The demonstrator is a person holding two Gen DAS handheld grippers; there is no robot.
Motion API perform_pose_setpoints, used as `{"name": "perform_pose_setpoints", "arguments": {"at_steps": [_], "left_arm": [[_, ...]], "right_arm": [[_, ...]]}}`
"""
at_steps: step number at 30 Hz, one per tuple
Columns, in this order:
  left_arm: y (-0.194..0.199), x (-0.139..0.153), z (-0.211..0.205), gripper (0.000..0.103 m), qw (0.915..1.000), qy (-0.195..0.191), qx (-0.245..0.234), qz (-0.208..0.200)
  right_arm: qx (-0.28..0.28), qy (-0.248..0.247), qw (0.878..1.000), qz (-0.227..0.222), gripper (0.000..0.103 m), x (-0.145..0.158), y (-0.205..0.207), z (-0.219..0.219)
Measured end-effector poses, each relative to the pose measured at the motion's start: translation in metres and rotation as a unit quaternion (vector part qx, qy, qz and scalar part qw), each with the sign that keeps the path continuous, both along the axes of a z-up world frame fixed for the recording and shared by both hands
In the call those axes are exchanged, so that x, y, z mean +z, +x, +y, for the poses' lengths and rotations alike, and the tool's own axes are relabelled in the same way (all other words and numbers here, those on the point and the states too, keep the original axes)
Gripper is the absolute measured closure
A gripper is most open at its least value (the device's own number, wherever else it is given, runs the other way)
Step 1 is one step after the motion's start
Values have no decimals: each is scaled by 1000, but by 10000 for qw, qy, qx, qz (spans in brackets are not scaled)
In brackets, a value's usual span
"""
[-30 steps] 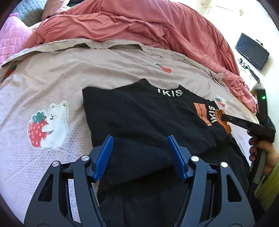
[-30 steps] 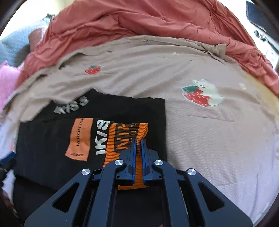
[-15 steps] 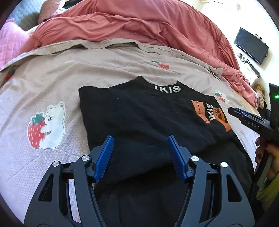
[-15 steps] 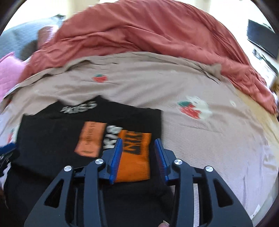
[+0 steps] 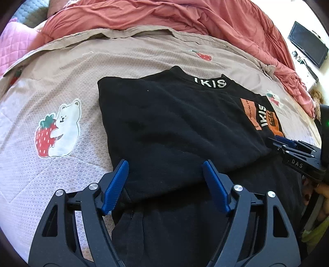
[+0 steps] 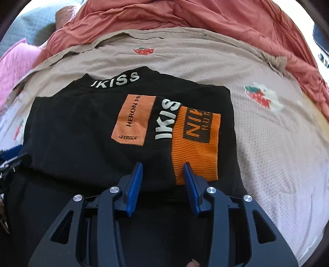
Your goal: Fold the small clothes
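Observation:
A black top (image 5: 176, 127) with white "IKISS" lettering on its collar lies partly folded on the bed; it also shows in the right wrist view (image 6: 82, 131). Its sleeve with an orange cuff (image 6: 195, 141) lies folded across the chest, beside an orange patch (image 6: 132, 120). My left gripper (image 5: 165, 182) is open and empty, hovering over the top's near left part. My right gripper (image 6: 163, 181) is open and empty just behind the orange cuff; it also shows at the right edge of the left wrist view (image 5: 296, 145).
A beige bedspread (image 5: 61, 82) with bear-and-strawberry prints (image 5: 57, 131) covers the bed. A rumpled red duvet (image 5: 164, 16) lies at the back. A pink quilted pillow (image 5: 12, 47) sits far left. A dark screen (image 5: 307, 49) stands at the far right.
My right gripper was shut on the orange cuff, then opened and let it go; the cuff now lies flat on the top. The left gripper stayed open and edged closer.

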State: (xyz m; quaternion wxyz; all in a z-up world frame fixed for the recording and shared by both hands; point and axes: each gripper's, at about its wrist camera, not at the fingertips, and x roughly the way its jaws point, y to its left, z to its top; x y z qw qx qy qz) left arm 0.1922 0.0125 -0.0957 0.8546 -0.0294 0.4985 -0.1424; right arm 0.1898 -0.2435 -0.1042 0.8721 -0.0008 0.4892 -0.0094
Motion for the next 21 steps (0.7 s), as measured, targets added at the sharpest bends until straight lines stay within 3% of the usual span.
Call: {"name": "perform_pose_setpoints", "arguments": {"at_steps": [5, 11, 12, 13, 14, 17, 21], "left_arm": [[0, 1, 1, 35, 10000, -7, 2, -3], [-2, 11, 2, 36, 10000, -6, 28, -22], [-3, 14, 3, 36, 10000, -39, 41, -25], [-3, 16, 4, 36, 10000, -61, 55, -43], [-4, 19, 5, 36, 9999, -74, 70, -74], [-6, 28, 9, 35, 9997, -81, 156, -179], [-7, 35, 16, 25, 9994, -83, 269, -200]], "right_arm": [[5, -86, 10000, 7, 61, 1, -2, 5], [-265, 324, 9989, -199, 51, 18, -22, -5], [-249, 347, 9989, -216, 48, 20, -26, -5], [-238, 355, 9988, -220, 37, 22, -28, -5], [-244, 353, 9988, -241, 32, 23, -31, -5], [-228, 394, 9985, -290, 25, 29, -38, -5], [-251, 456, 9980, -346, 24, 35, -40, -3]]}}
